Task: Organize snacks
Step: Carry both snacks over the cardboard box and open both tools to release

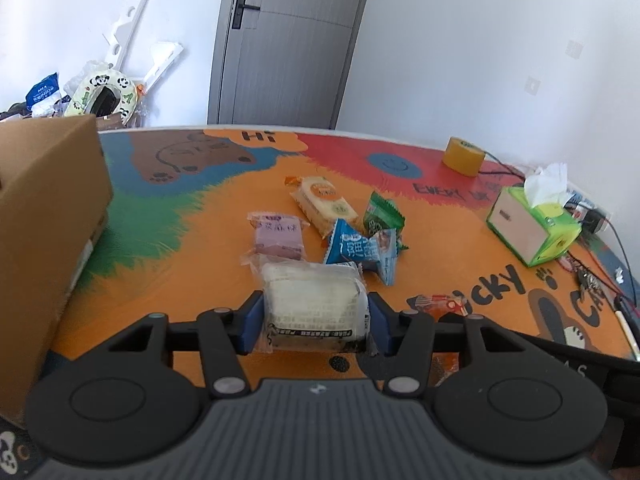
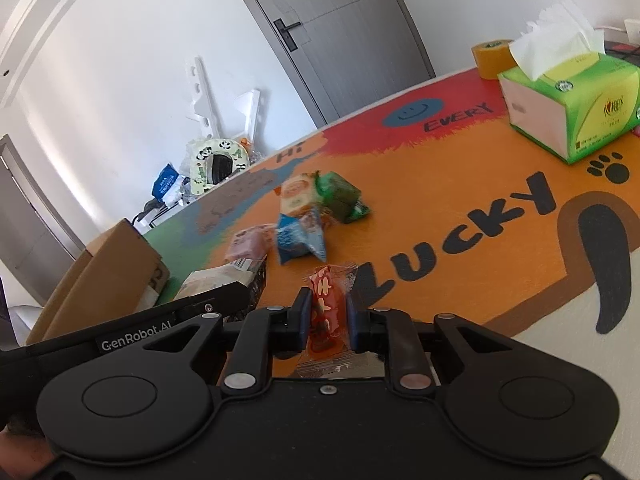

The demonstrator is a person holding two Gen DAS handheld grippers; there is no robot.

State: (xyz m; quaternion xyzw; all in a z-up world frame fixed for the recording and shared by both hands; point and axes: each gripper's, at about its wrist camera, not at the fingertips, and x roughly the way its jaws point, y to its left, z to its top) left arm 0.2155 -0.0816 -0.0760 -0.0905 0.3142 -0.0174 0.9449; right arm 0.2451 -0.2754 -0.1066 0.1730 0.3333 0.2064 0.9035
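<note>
Colourful table (image 1: 208, 240): cardboard box (image 1: 48, 216) crowds left edge.

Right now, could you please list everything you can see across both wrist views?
white snack pack: 1, between left gripper's pads
red-orange snack: 1, between right gripper's pads
purple snack: 1, mat centre
yellow cracker pack: 1, behind purple
blue snack: 1, centre
green snack: 1, beside blue
cardboard box: 1, brown, left
tissue box: 1, green, right
tape roll: 1, yellow, far right
door: 1, grey
left hand-held gripper: black
right hand-held gripper: black
</note>
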